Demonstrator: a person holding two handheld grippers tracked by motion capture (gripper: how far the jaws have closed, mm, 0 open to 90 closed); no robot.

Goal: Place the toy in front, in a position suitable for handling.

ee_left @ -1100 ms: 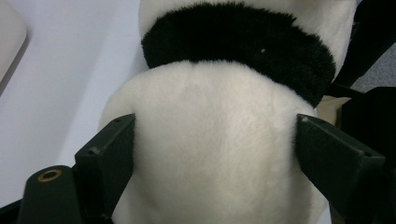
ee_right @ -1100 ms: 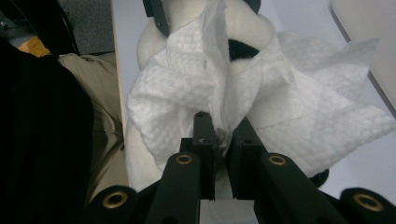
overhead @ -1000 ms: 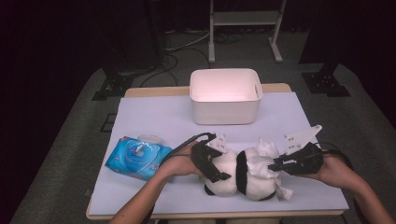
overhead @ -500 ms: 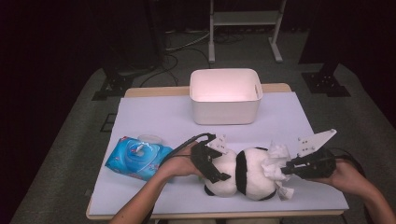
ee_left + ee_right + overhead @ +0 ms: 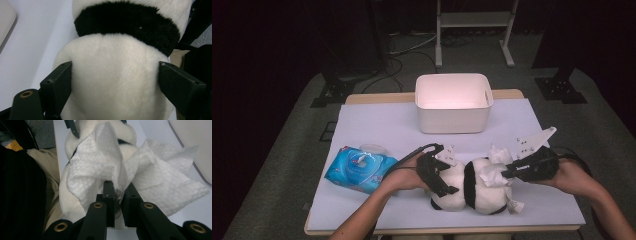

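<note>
Left claw (image 5: 113, 77) spread wide, both jaws pressed into the white fur of the panda plush toy (image 5: 467, 190), grasping its rounded end just below the black band. Right claw (image 5: 118, 192) nearly clenched, pinching a bunched white wipe (image 5: 140, 170) that lies against the plush. In the high view the left claw (image 5: 443, 176) holds the plush's left end and the right claw (image 5: 507, 172) meets it from the right. Plush lies on the desk (image 5: 377, 125) near the front edge. Blue wipes pack (image 5: 359, 169) to its left, white bin (image 5: 453, 102) behind it.
</note>
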